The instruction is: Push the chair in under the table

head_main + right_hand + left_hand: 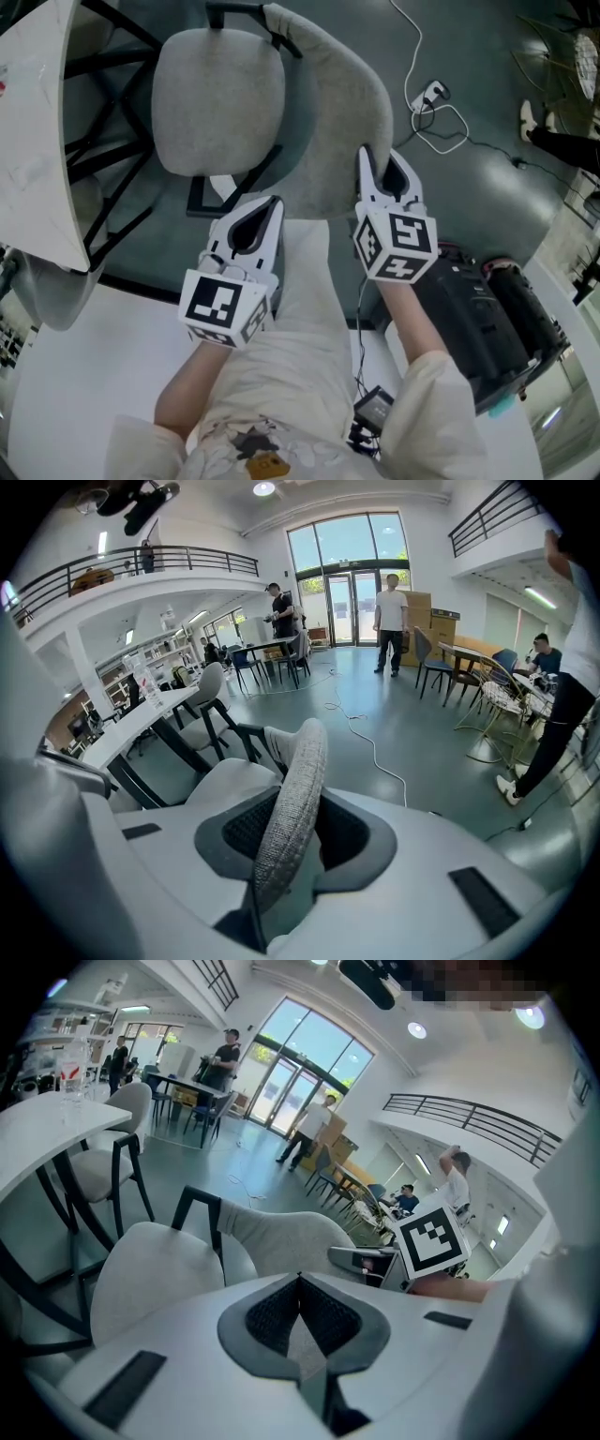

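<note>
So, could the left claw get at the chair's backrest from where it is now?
Probably yes. The left claw sits close to the grey backrest with nothing between them; its jaws are together, so they would need opening to grip. The right claw clamps the backrest's edge.

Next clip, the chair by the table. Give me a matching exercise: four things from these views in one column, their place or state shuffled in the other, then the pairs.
Things
1. left hand-held gripper
2. right hand-held gripper
3. table
4. cable

Place or state
A. lies on the floor, upper right in the head view
B. jaws clamped on the chair's grey backrest
C. jaws together, nothing between them
D. at the head view's left edge

Pairs: 1-C, 2-B, 3-D, 4-A
</note>
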`<action>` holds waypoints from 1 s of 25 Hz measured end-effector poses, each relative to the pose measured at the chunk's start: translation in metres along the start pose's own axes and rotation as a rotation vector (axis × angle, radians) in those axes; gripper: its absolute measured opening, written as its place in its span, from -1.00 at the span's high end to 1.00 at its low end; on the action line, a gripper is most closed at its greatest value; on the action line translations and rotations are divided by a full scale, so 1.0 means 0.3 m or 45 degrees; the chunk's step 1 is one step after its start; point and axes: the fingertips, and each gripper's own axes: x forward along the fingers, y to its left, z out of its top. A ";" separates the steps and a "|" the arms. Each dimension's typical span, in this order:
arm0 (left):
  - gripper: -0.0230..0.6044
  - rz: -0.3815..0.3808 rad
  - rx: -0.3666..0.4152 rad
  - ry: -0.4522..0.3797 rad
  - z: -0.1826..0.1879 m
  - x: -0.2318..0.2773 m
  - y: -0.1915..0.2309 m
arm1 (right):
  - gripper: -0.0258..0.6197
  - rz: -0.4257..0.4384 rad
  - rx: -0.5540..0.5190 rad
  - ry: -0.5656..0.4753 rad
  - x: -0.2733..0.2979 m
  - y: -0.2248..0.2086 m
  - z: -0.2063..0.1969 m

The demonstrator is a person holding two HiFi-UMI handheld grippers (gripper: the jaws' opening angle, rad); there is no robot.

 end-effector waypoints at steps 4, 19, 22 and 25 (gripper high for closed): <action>0.90 0.005 -0.013 -0.013 0.022 -0.032 0.057 | 0.58 0.008 0.006 0.002 0.026 0.077 0.012; 0.90 0.061 -0.085 -0.054 0.046 -0.182 0.269 | 0.58 0.049 0.024 0.000 0.103 0.379 0.053; 0.90 0.067 -0.095 -0.060 0.045 -0.212 0.306 | 0.58 0.065 0.020 -0.004 0.123 0.450 0.061; 0.90 0.075 -0.100 -0.068 0.046 -0.244 0.343 | 0.58 0.076 0.022 -0.008 0.136 0.512 0.066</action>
